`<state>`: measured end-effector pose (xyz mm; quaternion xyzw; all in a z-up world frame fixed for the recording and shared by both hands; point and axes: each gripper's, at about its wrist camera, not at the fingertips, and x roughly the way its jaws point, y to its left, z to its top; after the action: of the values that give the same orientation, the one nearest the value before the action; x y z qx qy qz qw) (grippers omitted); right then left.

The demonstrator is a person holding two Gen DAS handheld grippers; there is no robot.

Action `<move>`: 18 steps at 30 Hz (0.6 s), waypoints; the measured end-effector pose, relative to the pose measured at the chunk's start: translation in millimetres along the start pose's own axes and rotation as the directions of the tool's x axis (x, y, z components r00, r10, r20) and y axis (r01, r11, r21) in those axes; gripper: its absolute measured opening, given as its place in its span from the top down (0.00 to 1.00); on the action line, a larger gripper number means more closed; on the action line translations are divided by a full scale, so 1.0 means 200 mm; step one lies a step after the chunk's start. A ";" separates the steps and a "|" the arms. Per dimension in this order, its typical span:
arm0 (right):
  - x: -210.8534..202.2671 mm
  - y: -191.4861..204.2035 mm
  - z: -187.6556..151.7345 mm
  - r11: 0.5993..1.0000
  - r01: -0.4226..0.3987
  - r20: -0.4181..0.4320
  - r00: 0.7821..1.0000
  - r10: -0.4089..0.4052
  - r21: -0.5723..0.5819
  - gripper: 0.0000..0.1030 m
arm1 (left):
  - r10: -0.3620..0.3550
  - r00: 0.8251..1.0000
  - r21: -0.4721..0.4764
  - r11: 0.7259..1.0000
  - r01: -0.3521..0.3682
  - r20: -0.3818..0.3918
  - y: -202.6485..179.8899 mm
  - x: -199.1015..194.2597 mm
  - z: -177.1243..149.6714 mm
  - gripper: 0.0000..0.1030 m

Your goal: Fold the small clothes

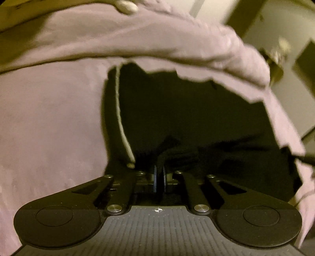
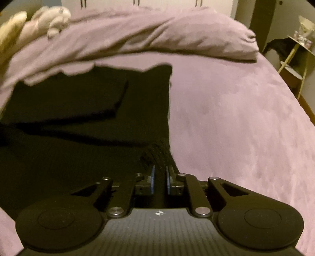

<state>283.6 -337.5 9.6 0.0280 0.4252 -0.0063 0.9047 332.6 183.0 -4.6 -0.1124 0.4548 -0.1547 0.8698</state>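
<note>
A black knitted garment lies spread on the pink bed cover, with one part folded over on itself at the upper left. My right gripper is shut on the garment's near right edge, where the knit bunches between the blue pads. In the left wrist view the same black garment fills the middle. My left gripper is shut on a bunched fold of its near edge. A thin white cord runs along the garment's left side.
A rolled pink duvet lies across the bed behind the garment. A pale plush toy sits at the far left. A small side table with objects stands off the bed's right side.
</note>
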 end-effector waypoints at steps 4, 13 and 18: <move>-0.11 -0.03 0.05 0.994 -0.057 0.080 0.996 0.050 0.088 0.90 | -0.016 0.995 -0.111 0.993 0.028 0.099 0.08 -0.11 0.07 0.93; 0.05 -0.01 0.03 0.999 0.027 0.001 1.000 -0.027 -0.029 0.89 | 0.117 0.993 -0.091 0.989 -0.116 0.012 0.15 0.02 0.07 0.84; 0.09 -0.06 0.00 1.000 0.029 -0.057 0.998 -0.028 0.001 0.76 | 0.021 0.999 -0.066 0.998 -0.023 -0.032 0.13 0.05 0.06 0.32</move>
<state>294.8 -348.9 -5.0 0.0227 0.4511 -0.0187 0.8920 351.4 203.9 -13.4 -0.1337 0.4743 -0.1315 0.8601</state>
